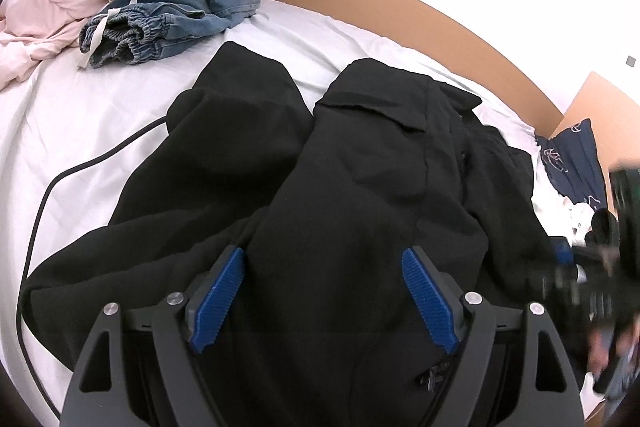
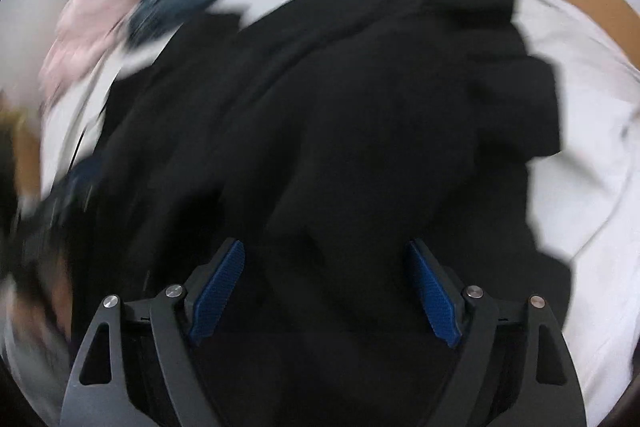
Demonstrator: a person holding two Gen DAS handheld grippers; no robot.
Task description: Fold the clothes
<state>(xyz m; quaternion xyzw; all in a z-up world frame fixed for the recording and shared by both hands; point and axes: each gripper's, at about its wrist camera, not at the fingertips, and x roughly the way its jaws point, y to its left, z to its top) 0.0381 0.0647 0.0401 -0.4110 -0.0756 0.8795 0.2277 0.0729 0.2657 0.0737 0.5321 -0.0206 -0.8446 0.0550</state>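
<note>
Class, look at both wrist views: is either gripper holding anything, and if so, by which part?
Nothing is held. The left gripper and right gripper are both open above the black garment.

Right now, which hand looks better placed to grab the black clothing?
Probably the left gripper: its view is steady, jaws open over the black garment. The right gripper, also open, shows a blurred view.

Black cable point(image 1: 60, 183) (curved), white sheet point(image 1: 100, 99).

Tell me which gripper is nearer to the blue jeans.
Left, probably. The left gripper hovers open over the black garment, with the jeans beyond its left side. The right gripper is farther right.
</note>
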